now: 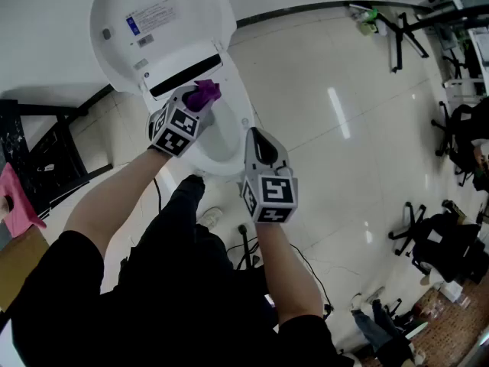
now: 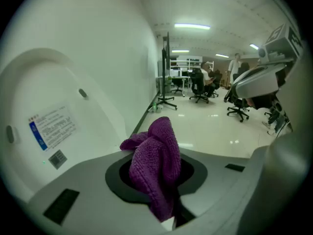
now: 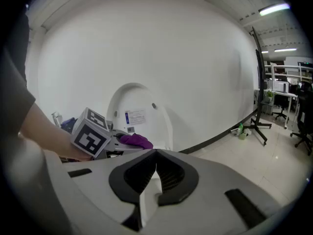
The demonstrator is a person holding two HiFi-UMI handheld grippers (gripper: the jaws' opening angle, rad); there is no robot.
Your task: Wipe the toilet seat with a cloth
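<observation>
Purple woven cloth (image 1: 205, 94), bunched and clamped in the left gripper (image 1: 195, 105), hangs above the rear of the white toilet seat (image 1: 243, 109), ready to wipe. The right gripper (image 1: 258, 140), jaws together and empty, hovers beside.

A: What stands ahead of the jaws of the left gripper (image 1: 200, 99)?
B: The raised toilet lid (image 1: 153, 21), close beyond the purple cloth (image 2: 156, 165) they clamp, with the wall (image 1: 46, 37) behind it.
A: And beside them?
B: A black rack (image 1: 38, 151) well to their left. The jaws of the right gripper (image 1: 257, 136), together and empty, have open tiled floor (image 1: 336, 128) to their right and the toilet seat (image 1: 241, 102) to their left.
</observation>
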